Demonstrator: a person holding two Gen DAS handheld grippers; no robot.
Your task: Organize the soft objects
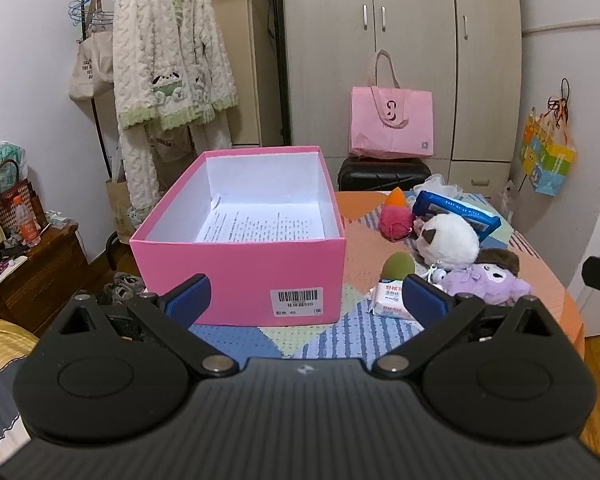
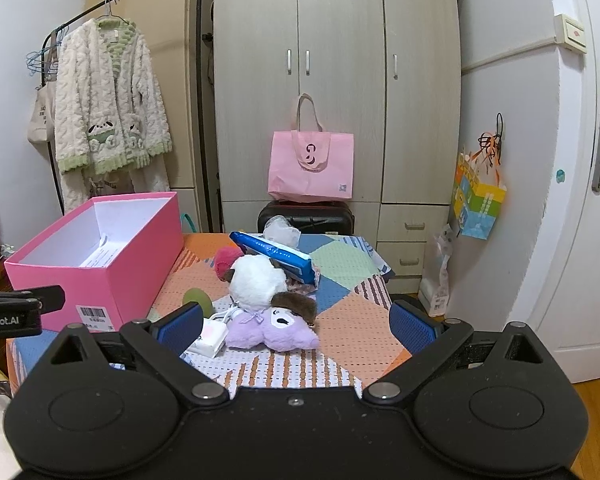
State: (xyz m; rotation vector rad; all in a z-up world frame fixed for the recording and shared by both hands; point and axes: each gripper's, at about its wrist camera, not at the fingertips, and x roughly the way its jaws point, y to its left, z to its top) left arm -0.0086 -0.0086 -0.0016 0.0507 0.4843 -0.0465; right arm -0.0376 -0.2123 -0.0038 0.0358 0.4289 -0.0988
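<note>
Soft toys are being shown piled on the patchwork table [image 2: 352,304], to the right of the pink box [image 1: 240,264]. Purple plush [image 2: 272,330] is lying nearest, with a brown furry piece [image 2: 296,306] touching its top. White plush [image 2: 258,282] is resting just behind it, against the blue wipes pack [image 2: 276,258]. Green sponge [image 2: 198,300] is sitting between the box and the white plush; the small tissue pack [image 2: 210,336] is lying just beside the purple plush. Pink fuzzy ball [image 1: 396,222] and orange sponge [image 1: 398,198] are being seen further back, near the wipes pack.

Pink box is standing open, lid off, with a printed sheet [image 1: 260,226] lying flat on its floor and a barcode label on the near wall.

Left gripper [image 1: 306,304] is being held wide apart, nothing between its blue pads [image 1: 190,300], facing the box's near wall. Right gripper [image 2: 296,324] is likewise spread wide and holding nothing, pointing at the purple plush.

Pink bag [image 2: 312,168] is sitting on a black suitcase [image 2: 306,216] by the wardrobe [image 2: 340,60]. Fluffy robe [image 1: 168,60] is hanging on the rack.
</note>
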